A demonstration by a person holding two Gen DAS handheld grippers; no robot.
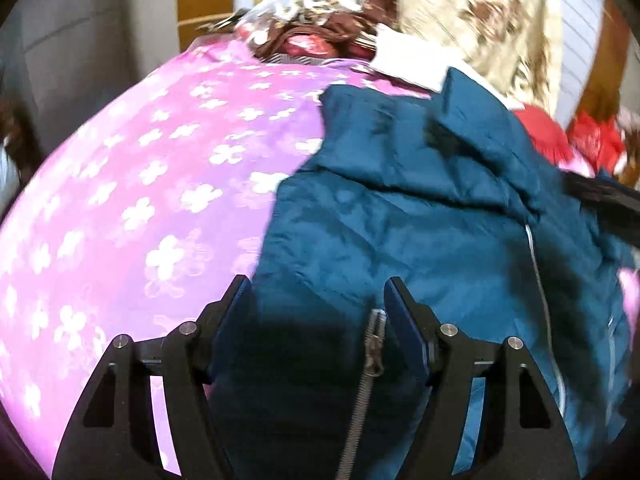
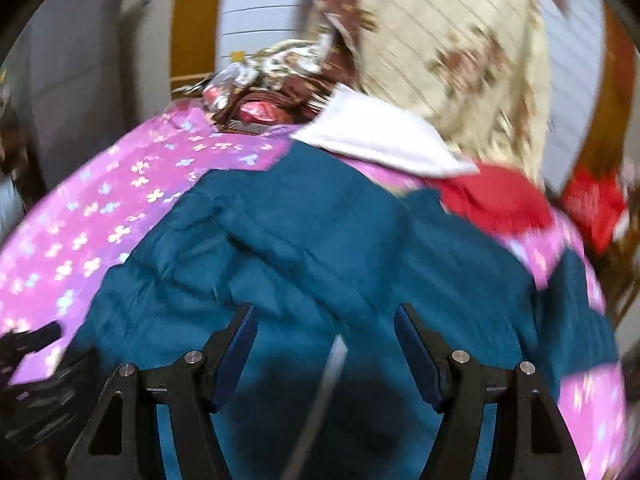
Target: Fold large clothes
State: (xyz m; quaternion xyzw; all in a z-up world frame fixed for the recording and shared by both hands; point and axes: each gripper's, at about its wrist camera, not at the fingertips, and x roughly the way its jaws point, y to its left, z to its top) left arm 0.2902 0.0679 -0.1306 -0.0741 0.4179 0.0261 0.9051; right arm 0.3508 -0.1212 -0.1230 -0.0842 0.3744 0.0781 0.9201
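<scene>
A large teal padded jacket (image 1: 420,208) lies spread on a pink flowered bedspread (image 1: 132,184). Its zipper (image 1: 370,364) runs between the fingers of my left gripper (image 1: 318,292), which is open just above the jacket's near edge. The jacket also fills the right wrist view (image 2: 320,232). My right gripper (image 2: 326,316) is open over the jacket, with a pale zipper line (image 2: 332,364) between its fingers. The other gripper shows as a dark blur at the left edge (image 2: 32,352) and, in the left wrist view, at the right edge (image 1: 600,200).
The bedspread also shows in the right wrist view (image 2: 100,208). A white cloth (image 2: 380,136), red clothes (image 2: 492,200) and a heap of patterned fabric (image 2: 272,76) lie at the far side. A cream flowered curtain (image 2: 460,48) hangs behind.
</scene>
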